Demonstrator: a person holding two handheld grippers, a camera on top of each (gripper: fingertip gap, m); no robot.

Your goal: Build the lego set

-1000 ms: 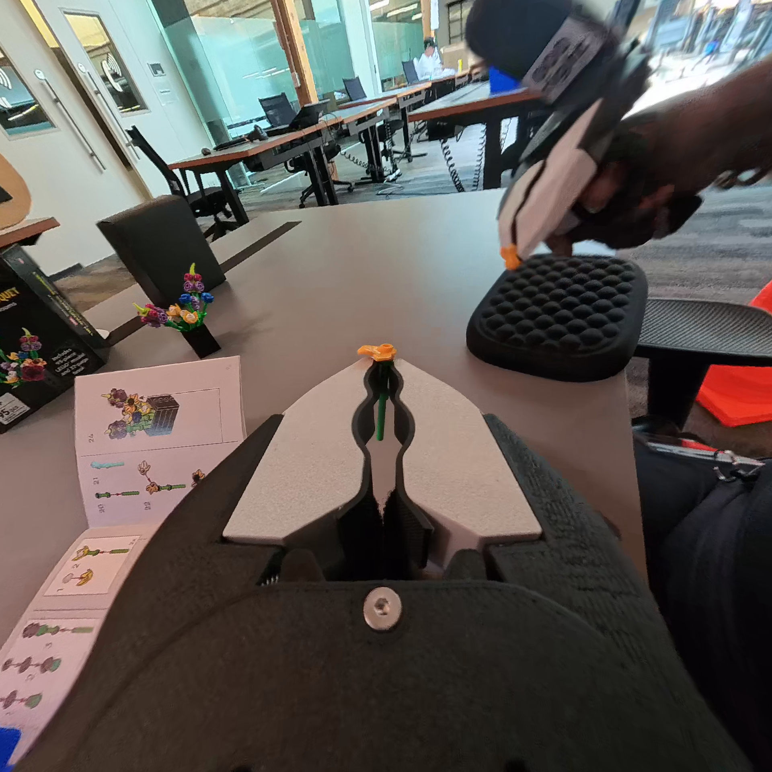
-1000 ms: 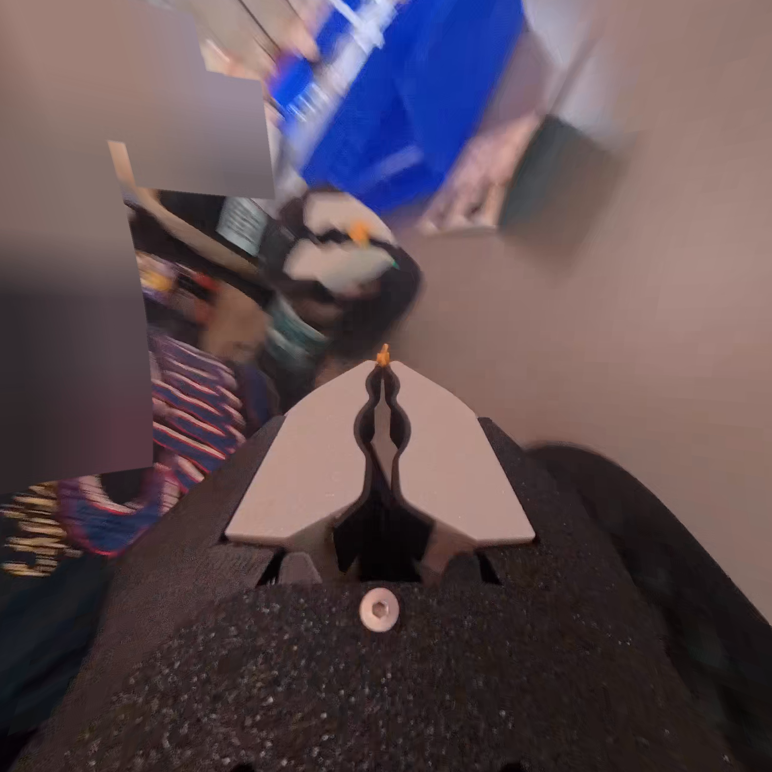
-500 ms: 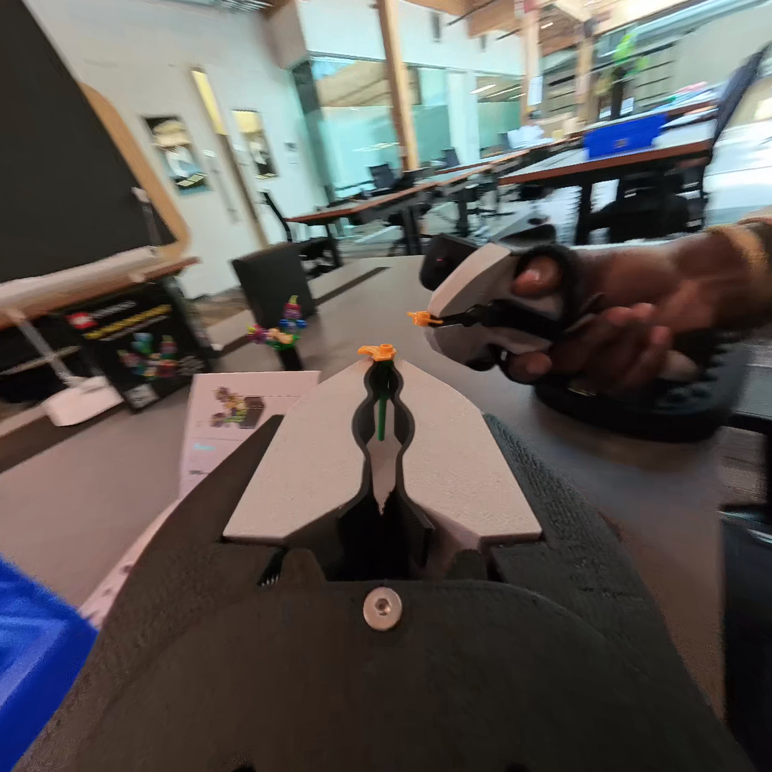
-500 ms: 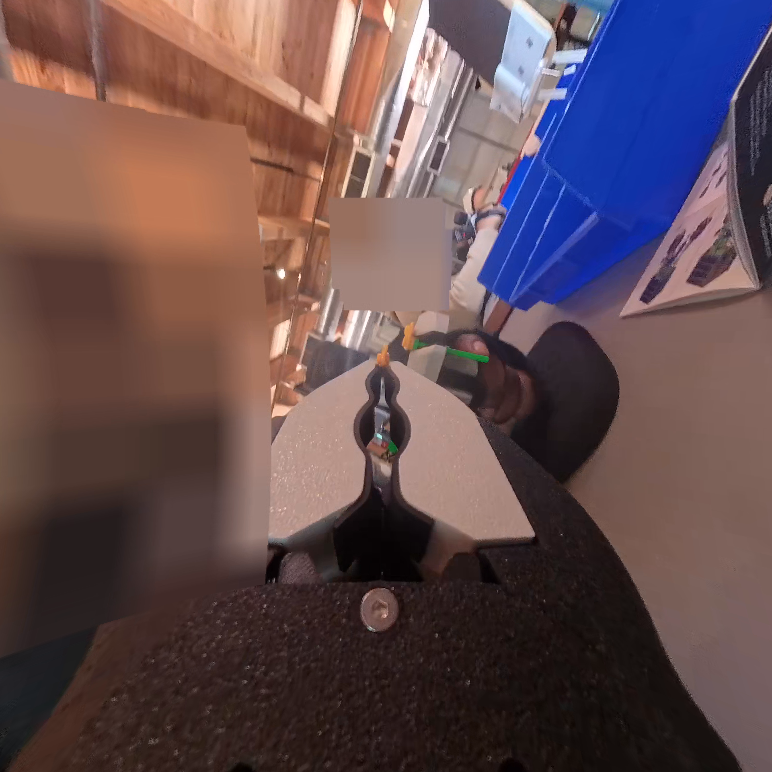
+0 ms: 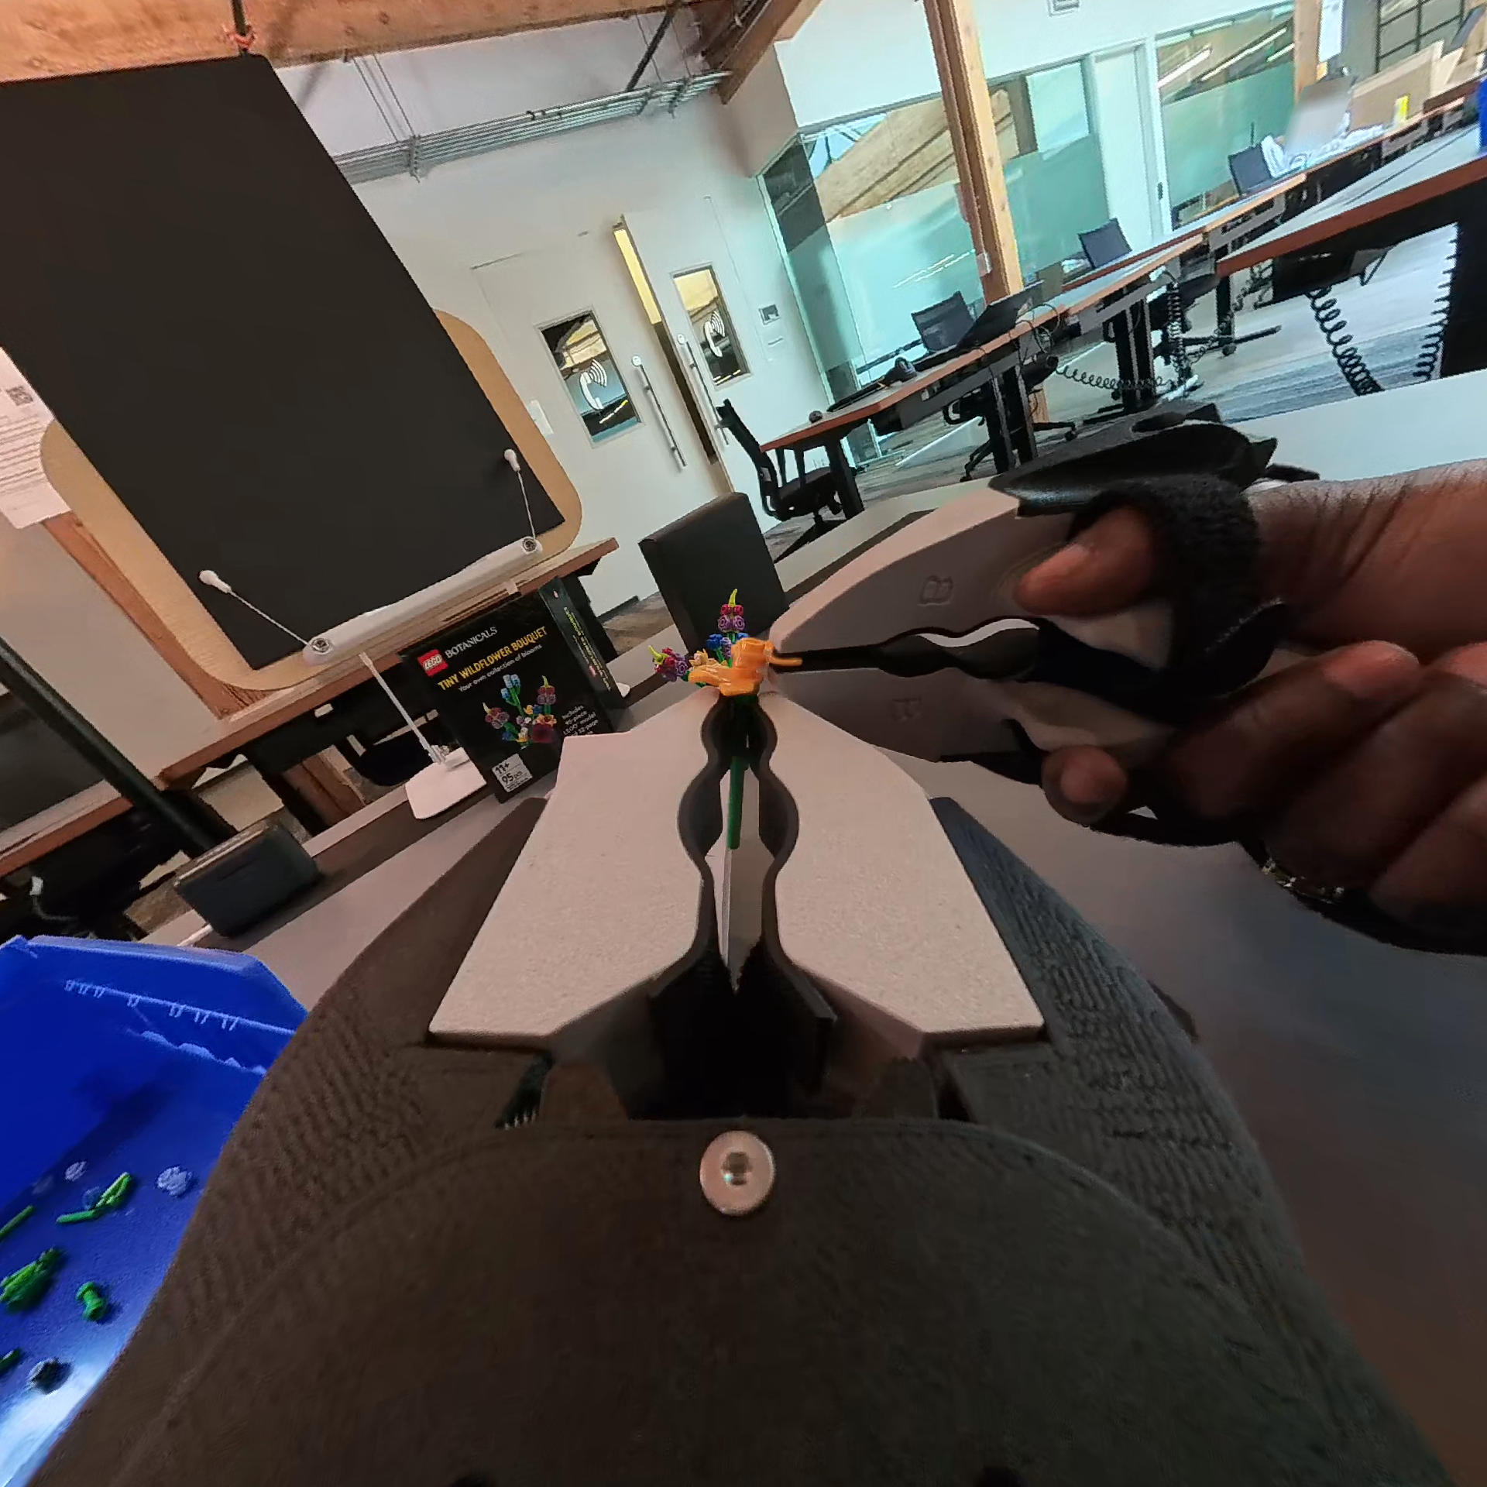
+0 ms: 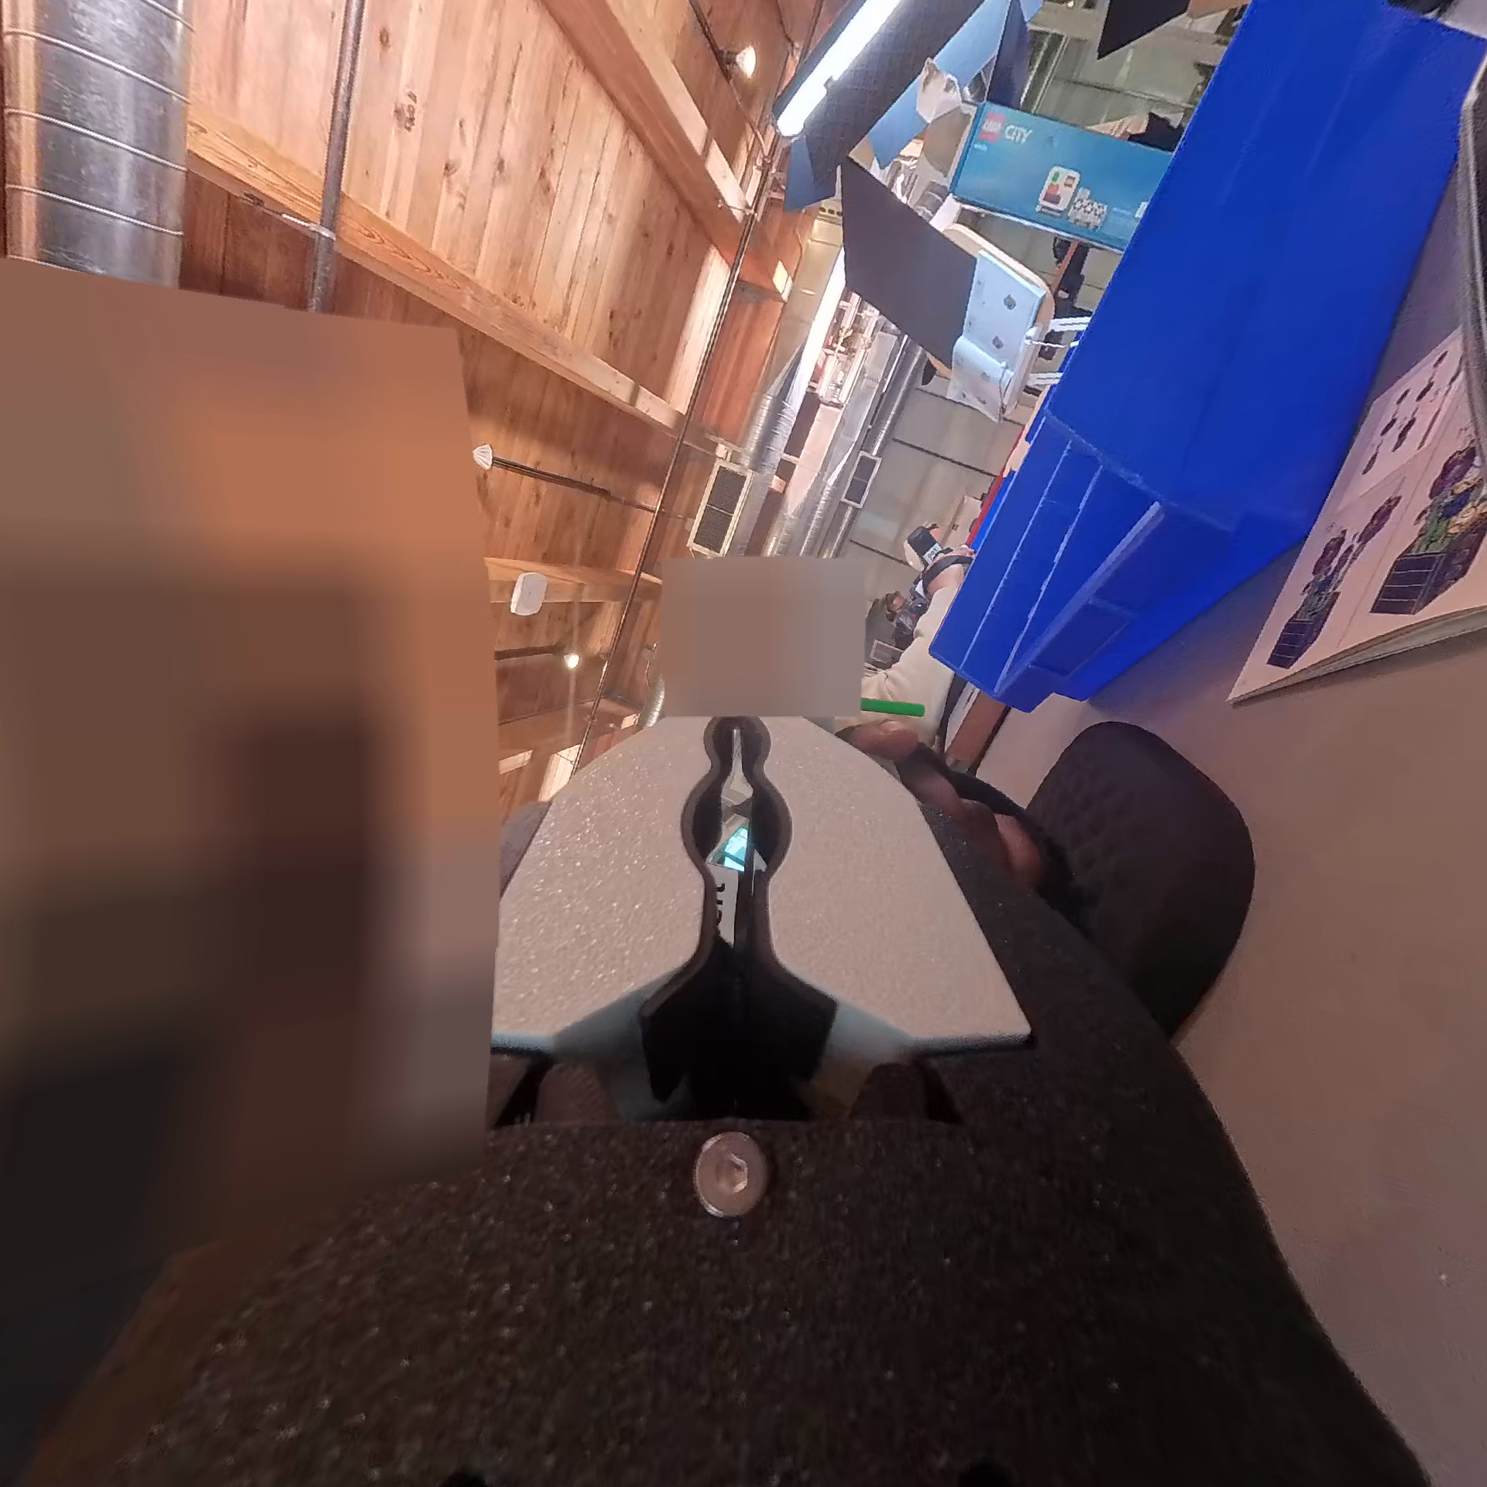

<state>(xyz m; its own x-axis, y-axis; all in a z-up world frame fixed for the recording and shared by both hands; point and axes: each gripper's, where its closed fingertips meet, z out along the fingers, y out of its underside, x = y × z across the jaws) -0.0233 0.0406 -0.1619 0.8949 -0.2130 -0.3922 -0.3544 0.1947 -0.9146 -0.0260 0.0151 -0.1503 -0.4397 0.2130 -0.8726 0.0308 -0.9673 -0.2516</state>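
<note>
centre frame: left gripper (image 5: 736, 708) fingers clamped on thin green lego stem (image 5: 734, 792) w/ orange flower top (image 5: 728, 672). right gripper (image 5: 784, 661), fingers together on small orange petal piece (image 5: 776, 660), touches it. press straight on, keep stem steady.

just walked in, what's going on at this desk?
A person is building a small lego flower with a handheld claw in each hand. The left claw is shut on a green stem with an orange flower piece on top. The right claw, coming in from the right, holds a second small orange piece against that flower top. A finished mini bouquet stands behind on the table, and a blue bin holds loose green parts.
</note>
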